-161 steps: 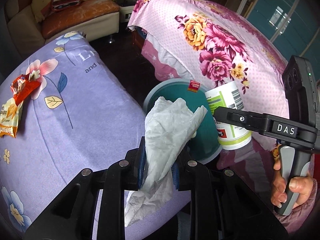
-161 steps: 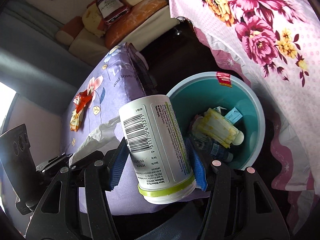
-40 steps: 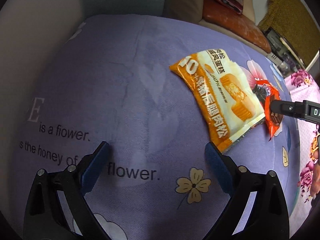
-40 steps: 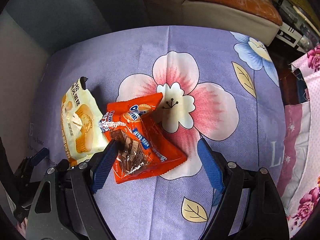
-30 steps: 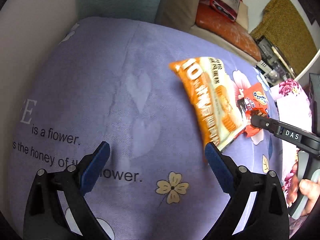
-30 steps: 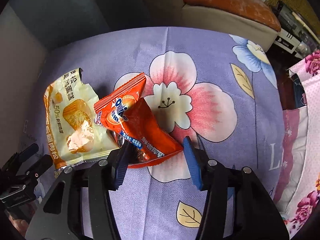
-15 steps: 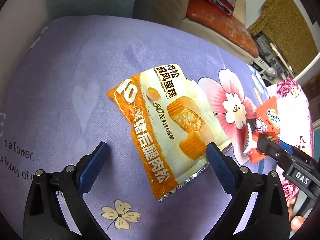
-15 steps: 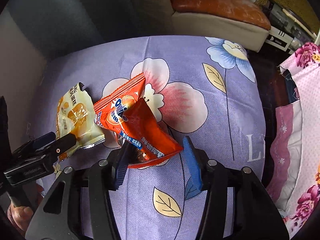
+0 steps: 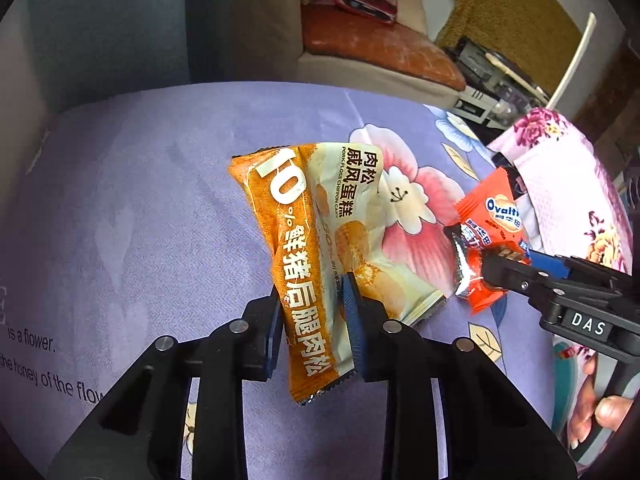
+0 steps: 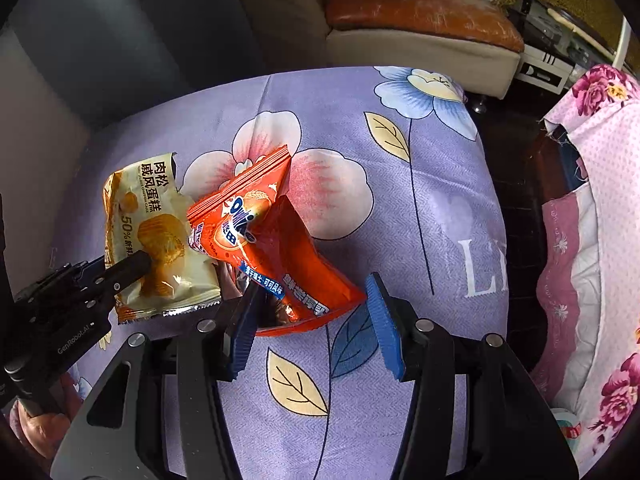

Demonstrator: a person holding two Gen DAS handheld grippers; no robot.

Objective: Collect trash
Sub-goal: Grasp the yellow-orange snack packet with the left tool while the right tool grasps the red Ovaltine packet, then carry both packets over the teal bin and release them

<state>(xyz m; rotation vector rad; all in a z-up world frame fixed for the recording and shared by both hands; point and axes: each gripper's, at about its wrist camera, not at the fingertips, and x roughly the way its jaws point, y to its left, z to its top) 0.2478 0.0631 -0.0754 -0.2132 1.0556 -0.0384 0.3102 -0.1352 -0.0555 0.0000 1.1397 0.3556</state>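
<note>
The yellow cake wrapper point(image 9: 320, 264), long axis along my left gripper point(image 9: 310, 312), is clamped as its jaws have just been closing; the right gripper point(image 10: 310, 320) pinches the orange Ovaltine wrapper point(image 10: 272, 256).

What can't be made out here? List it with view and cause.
- Orange cake wrapper, left wrist view: partly hidden by the left gripper, whose jaws have just been closing on it.
- Red Ovaltine wrapper, right wrist view: lower end partly behind the right gripper.
- Person's hand, left wrist view: cut off by the edge.

A lilac flowered cloth point(image 10: 400, 208) is covering the surface. A pink floral cloth point(image 10: 600, 184) is hanging at three o'clock; an orange cushion point(image 10: 416, 12) is lying at twelve.
</note>
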